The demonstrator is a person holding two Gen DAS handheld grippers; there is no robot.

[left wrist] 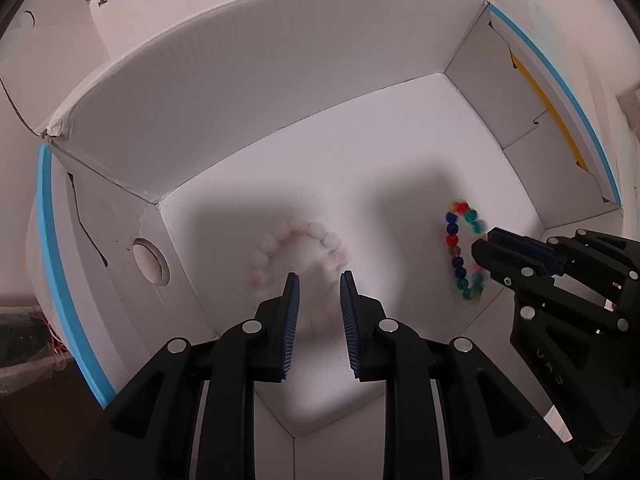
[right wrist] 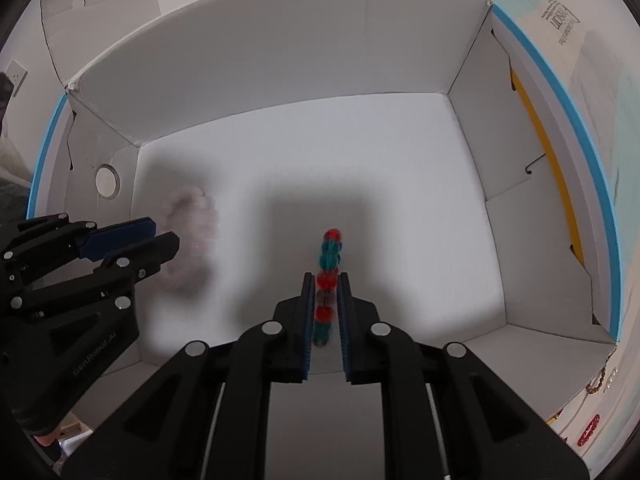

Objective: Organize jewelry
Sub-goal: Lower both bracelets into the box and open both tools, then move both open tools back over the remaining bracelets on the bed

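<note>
Here the coloured bracelet seemingly runs lengthwise between the right jaws.

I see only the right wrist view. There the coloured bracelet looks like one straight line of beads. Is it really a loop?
Observer: Yes. In the left wrist view the coloured bracelet is an open loop, and it also has dark blue beads.
Operator: And the pale bracelet? For me it is only a blur beside the left gripper.
Observer: It is a loop too, blurred, just past that gripper's tips.
Operator: Does the left gripper hold it?
Observer: No. Its jaws stand apart, with nothing between the pads.
</note>
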